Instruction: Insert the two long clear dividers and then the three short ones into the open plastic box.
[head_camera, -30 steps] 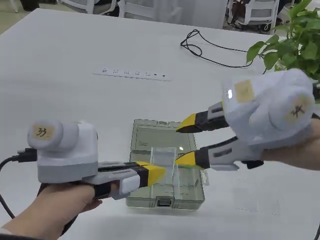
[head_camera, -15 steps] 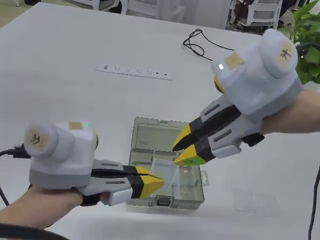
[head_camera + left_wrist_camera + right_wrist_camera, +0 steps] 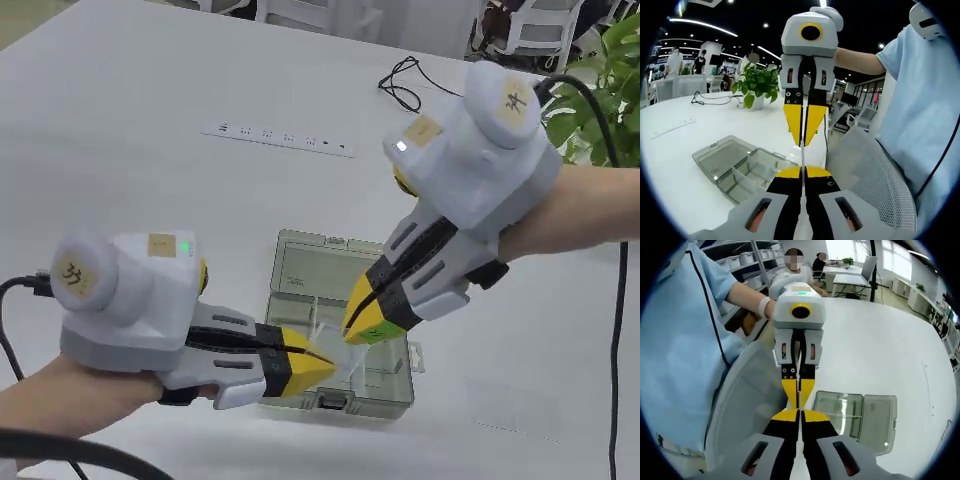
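Pinching one clear divider (image 3: 340,352) from opposite ends, both grippers meet just above the near half of the open plastic box (image 3: 385,385). The left gripper (image 3: 322,362) comes in from the box's near-left side, its yellow-tipped jaws pressed together on the sheet. The right gripper (image 3: 358,328) slants down from the box's far-right side, its jaws likewise clamped on the same sheet, so the two sets of tips nearly face each other. In the left gripper view the divider shows edge-on as a thin pale line running from one pair of tips to the other. Seen this way, I cannot tell whether it is a long or a short one, nor whether its lower edge touches the box.

The box lies on the white desk (image 3: 150,200) with its lid folded flat behind it, and at least one clear partition appears to stand inside already. Beyond the box lies a white power strip (image 3: 285,141). Farther off are a looped black cable (image 3: 405,85) and, to the box's far right, a leafy plant (image 3: 600,90).
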